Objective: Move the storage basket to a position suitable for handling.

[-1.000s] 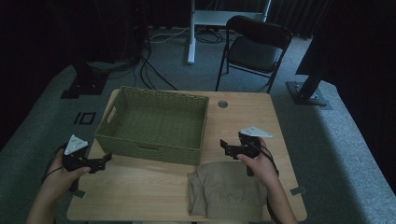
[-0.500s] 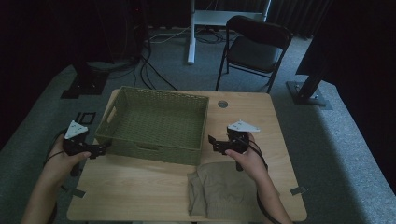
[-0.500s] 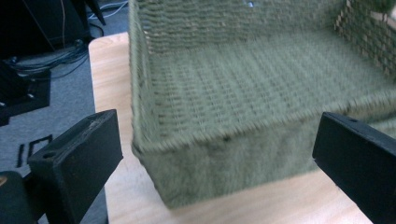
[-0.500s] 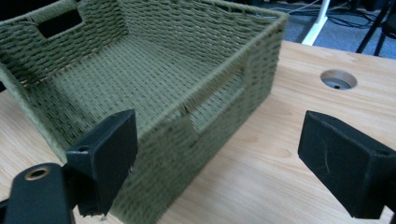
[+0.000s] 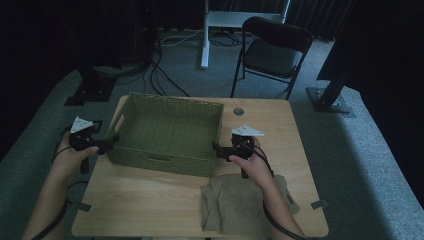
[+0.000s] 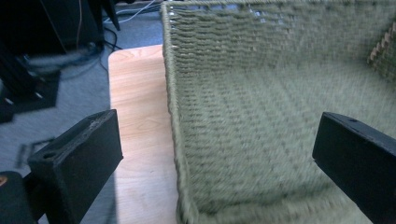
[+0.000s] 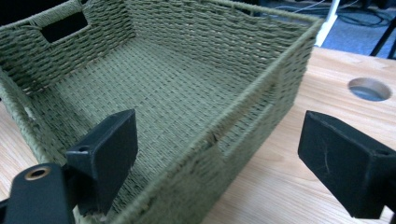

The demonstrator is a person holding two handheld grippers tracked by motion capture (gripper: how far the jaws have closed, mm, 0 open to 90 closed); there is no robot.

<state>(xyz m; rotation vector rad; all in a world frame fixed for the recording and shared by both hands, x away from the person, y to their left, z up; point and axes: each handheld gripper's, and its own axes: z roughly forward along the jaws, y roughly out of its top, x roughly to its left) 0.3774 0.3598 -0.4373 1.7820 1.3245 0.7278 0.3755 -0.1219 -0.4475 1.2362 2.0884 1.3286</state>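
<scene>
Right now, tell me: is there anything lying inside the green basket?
No, the woven floor of the basket is bare in the right gripper view.

Basket (image 5: 167,132): woven green fibre, rough, matt. Table (image 5: 150,200): pale wood-grain, smooth, w/ low sheen. Cloth (image 5: 240,205) at near right edge: khaki fabric, soft, creased. Gripper jaws: black plastic-looking blocks, matt, slightly scuffed. Floor (image 5: 360,165): grey carpet.

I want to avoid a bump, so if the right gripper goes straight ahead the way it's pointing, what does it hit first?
Probably the woven basket. The right gripper has its open jaws straddling the basket's near side wall, one over the inside, one over the wooden table, so that rim would likely come first. Depth is hard to judge.
</scene>
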